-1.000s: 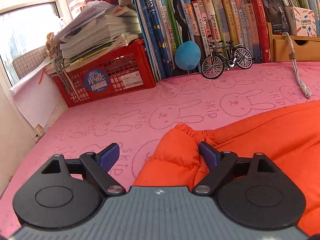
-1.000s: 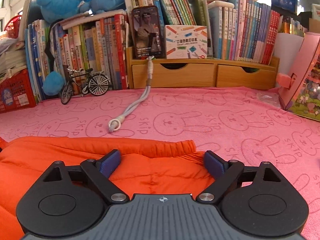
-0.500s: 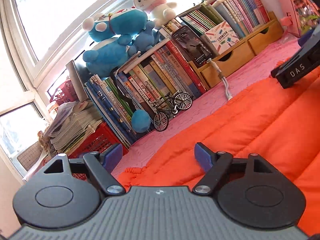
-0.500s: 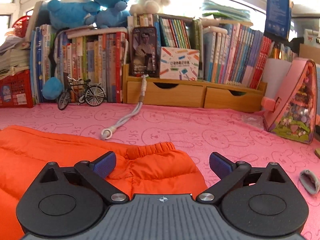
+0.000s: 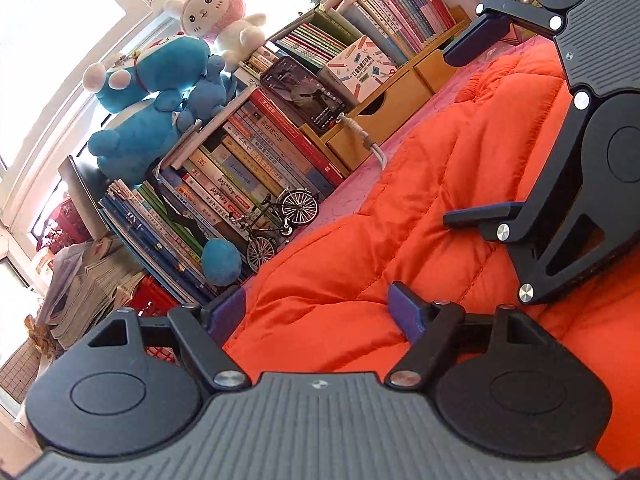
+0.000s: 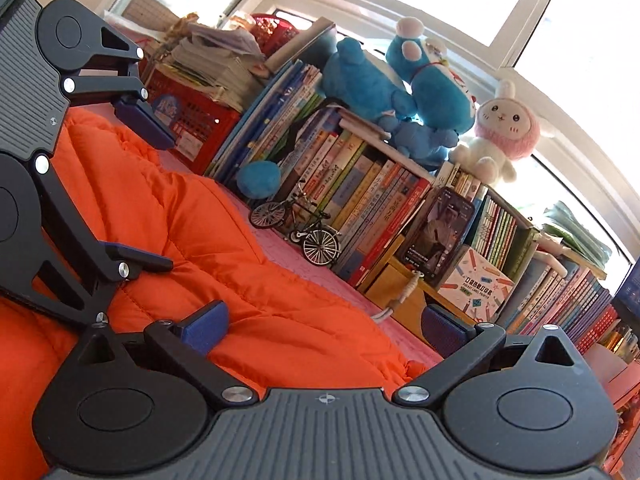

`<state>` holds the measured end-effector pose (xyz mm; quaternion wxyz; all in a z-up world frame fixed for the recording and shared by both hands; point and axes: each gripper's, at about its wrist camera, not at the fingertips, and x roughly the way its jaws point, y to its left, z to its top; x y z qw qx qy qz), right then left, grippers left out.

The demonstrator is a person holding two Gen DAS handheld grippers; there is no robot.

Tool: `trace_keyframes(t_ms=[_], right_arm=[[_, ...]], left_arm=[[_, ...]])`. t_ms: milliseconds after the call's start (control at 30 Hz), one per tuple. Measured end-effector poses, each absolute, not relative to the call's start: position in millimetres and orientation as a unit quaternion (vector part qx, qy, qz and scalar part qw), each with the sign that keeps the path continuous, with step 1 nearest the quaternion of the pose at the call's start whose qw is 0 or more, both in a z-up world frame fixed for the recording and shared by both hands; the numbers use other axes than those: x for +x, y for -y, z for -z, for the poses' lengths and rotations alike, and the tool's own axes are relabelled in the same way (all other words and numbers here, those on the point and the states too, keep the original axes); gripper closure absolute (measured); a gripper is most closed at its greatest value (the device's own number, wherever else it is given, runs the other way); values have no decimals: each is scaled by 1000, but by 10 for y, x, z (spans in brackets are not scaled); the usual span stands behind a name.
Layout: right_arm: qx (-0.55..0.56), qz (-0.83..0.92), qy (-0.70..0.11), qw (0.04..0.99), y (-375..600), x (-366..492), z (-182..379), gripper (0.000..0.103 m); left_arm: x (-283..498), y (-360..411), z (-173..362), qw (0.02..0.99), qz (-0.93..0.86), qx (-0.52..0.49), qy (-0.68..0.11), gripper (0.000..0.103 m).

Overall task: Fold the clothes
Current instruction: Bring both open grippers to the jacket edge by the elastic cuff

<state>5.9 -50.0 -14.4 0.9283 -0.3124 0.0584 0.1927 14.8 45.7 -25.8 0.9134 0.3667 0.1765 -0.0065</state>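
Here | box (image 6: 474, 285) print: "POCKET LABEL PRINTER", probably | orange jacket (image 5: 400, 248): no label

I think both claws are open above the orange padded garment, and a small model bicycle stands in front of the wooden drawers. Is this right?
Not quite. The model bicycle stands in front of the row of books, beside the wooden drawers, as the right wrist view shows. The rest holds: the left claw and right claw are open over the orange padded garment.
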Motion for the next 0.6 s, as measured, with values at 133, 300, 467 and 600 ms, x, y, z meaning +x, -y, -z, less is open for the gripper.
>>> trace_keyframes(t_ms=[133, 300, 467, 600], right_arm=[[-309, -187, -81, 929, 561, 124, 202, 0], [-295, -171, -100, 935, 733, 157, 235, 0], [-281, -152, -114, 941, 940, 190, 235, 0], [-271, -134, -125, 945, 1125, 215, 235, 0]], left_arm=[[134, -473, 292, 911, 9, 374, -175, 24], [97, -583, 303, 913, 2, 368, -174, 23], [48, -739, 291, 917, -12, 354, -181, 22], [29, -862, 280, 918, -26, 348, -188, 21]])
